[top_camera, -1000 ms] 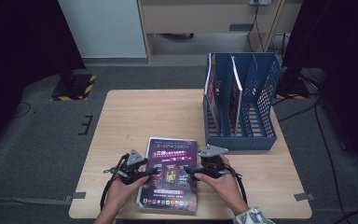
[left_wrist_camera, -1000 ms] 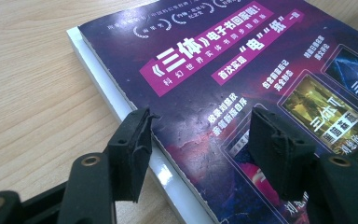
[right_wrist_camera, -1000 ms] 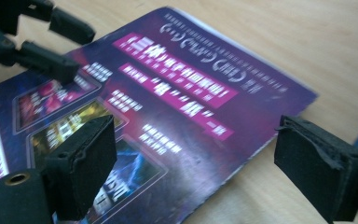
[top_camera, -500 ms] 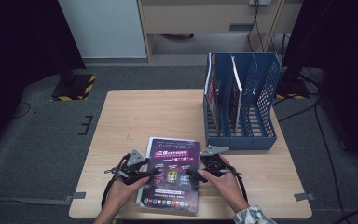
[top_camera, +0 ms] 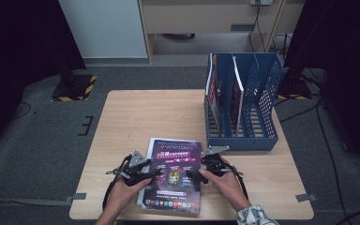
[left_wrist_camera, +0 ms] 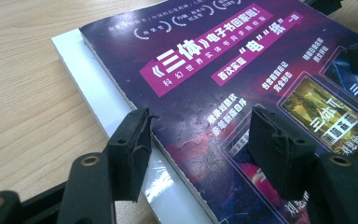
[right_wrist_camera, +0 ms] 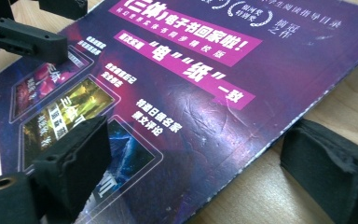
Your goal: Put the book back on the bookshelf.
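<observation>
A purple-covered magazine [top_camera: 173, 176] lies flat at the table's front middle, on top of a white-edged one [left_wrist_camera: 98, 93]. My left gripper [top_camera: 155, 173] sits at its left edge, open. In the left gripper view the gripper [left_wrist_camera: 200, 149] straddles that edge, one pad off the cover and one over it. My right gripper [top_camera: 191, 177] is at the right edge, also open. In the right gripper view the gripper [right_wrist_camera: 200, 163] spans the magazine [right_wrist_camera: 205, 70] edge, with one pad over the cover and the other over bare wood. Neither gripper holds anything.
A blue file rack [top_camera: 262, 108] stands at the table's back right with two magazines [top_camera: 236, 98] upright in its left slots. Bare wooden tabletop [top_camera: 145, 117] stretches left of the rack. The front table edge is just behind the hands.
Both grippers have crept slightly inward over the magazine's side edges. The magazine itself has not moved.
</observation>
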`<action>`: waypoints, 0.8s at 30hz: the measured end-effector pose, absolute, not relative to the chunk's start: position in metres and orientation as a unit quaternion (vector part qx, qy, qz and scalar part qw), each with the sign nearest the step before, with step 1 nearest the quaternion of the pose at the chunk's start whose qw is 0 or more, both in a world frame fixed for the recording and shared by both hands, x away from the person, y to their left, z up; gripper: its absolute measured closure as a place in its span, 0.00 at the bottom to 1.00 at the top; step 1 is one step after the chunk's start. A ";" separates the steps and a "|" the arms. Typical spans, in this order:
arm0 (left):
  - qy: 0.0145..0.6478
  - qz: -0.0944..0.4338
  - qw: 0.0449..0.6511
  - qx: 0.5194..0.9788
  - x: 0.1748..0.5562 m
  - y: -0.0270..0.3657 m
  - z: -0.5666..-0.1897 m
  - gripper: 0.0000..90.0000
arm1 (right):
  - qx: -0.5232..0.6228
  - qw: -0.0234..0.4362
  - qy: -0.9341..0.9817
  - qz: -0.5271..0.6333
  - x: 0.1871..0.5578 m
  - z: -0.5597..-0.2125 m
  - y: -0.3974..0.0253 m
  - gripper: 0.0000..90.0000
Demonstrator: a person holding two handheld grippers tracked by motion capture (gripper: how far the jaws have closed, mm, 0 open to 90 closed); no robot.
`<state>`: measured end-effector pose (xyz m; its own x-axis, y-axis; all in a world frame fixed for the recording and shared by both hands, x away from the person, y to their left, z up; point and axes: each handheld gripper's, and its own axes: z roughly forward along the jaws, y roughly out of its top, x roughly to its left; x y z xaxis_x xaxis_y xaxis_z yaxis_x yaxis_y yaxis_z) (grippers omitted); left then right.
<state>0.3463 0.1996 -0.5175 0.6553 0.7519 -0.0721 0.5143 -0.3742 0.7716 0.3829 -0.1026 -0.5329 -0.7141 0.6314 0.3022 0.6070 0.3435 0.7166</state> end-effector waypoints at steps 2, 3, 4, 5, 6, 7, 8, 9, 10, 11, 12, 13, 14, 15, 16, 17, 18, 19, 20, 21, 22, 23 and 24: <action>0.388 0.146 0.403 0.816 0.346 0.200 -0.518 0.43 | 0.377 0.017 0.816 0.438 0.382 -0.530 -0.102 0.14; 0.388 0.146 0.403 0.816 0.346 0.200 -0.518 0.43 | 0.373 0.023 0.815 0.443 0.381 -0.528 -0.102 0.15; 0.388 0.146 0.403 0.816 0.346 0.200 -0.518 0.43 | 0.372 0.026 0.811 0.450 0.380 -0.524 -0.102 0.15; 0.388 0.147 0.403 0.816 0.346 0.200 -0.518 0.43 | 0.370 0.029 0.807 0.460 0.380 -0.521 -0.103 0.15; 0.389 0.147 0.403 0.815 0.346 0.200 -0.518 0.43 | 0.369 0.028 0.800 0.472 0.379 -0.518 -0.102 0.15; 0.389 0.147 0.403 0.815 0.346 0.200 -0.518 0.43 | 0.364 0.028 0.797 0.481 0.379 -0.515 -0.102 0.15; 0.389 0.147 0.405 0.815 0.346 0.201 -0.518 0.43 | 0.362 0.028 0.794 0.487 0.379 -0.512 -0.100 0.15; 0.389 0.147 0.405 0.814 0.345 0.201 -0.518 0.43 | 0.360 0.030 0.792 0.492 0.380 -0.510 -0.098 0.15; 0.389 0.148 0.407 0.813 0.345 0.201 -0.519 0.43 | 0.359 0.026 0.790 0.497 0.380 -0.509 -0.095 0.15; 0.389 0.148 0.408 0.813 0.345 0.201 -0.519 0.43 | 0.359 0.025 0.788 0.500 0.381 -0.508 -0.091 0.15; 0.389 0.148 0.408 0.813 0.345 0.202 -0.519 0.43 | 0.356 0.024 0.790 0.499 0.382 -0.507 -0.088 0.15; 0.388 0.148 0.409 0.812 0.345 0.202 -0.519 0.43 | 0.354 0.023 0.790 0.499 0.384 -0.507 -0.083 0.15; 0.389 0.147 0.410 0.812 0.345 0.202 -0.519 0.43 | 0.350 0.021 0.794 0.496 0.386 -0.507 -0.078 0.15; 0.389 0.147 0.411 0.811 0.345 0.202 -0.519 0.43 | 0.343 0.020 0.801 0.490 0.388 -0.506 -0.073 0.15; 0.389 0.147 0.411 0.811 0.345 0.202 -0.520 0.43 | 0.342 0.019 0.806 0.484 0.389 -0.506 -0.069 0.15; 0.390 0.147 0.411 0.811 0.345 0.202 -0.520 0.42 | 0.343 0.019 0.808 0.479 0.391 -0.506 -0.065 0.15; 0.391 0.147 0.411 0.811 0.345 0.201 -0.520 0.42 | 0.342 0.022 0.810 0.475 0.391 -0.505 -0.062 0.15; 0.392 0.147 0.410 0.810 0.344 0.200 -0.520 0.40 | 0.343 0.024 0.810 0.475 0.392 -0.505 -0.060 0.16; 0.392 0.148 0.409 0.810 0.344 0.199 -0.520 0.39 | 0.347 0.023 0.807 0.476 0.392 -0.505 -0.059 0.16; 0.393 0.150 0.409 0.810 0.344 0.199 -0.520 0.39 | 0.351 0.019 0.805 0.478 0.392 -0.504 -0.058 0.16; 0.392 0.150 0.410 0.809 0.344 0.200 -0.520 0.39 | 0.352 0.017 0.803 0.481 0.393 -0.505 -0.058 0.16; 0.392 0.150 0.413 0.808 0.344 0.200 -0.521 0.39 | 0.356 0.016 0.801 0.481 0.394 -0.505 -0.057 0.16; 0.392 0.150 0.414 0.808 0.344 0.200 -0.521 0.39 | 0.360 0.013 0.799 0.481 0.394 -0.505 -0.056 0.16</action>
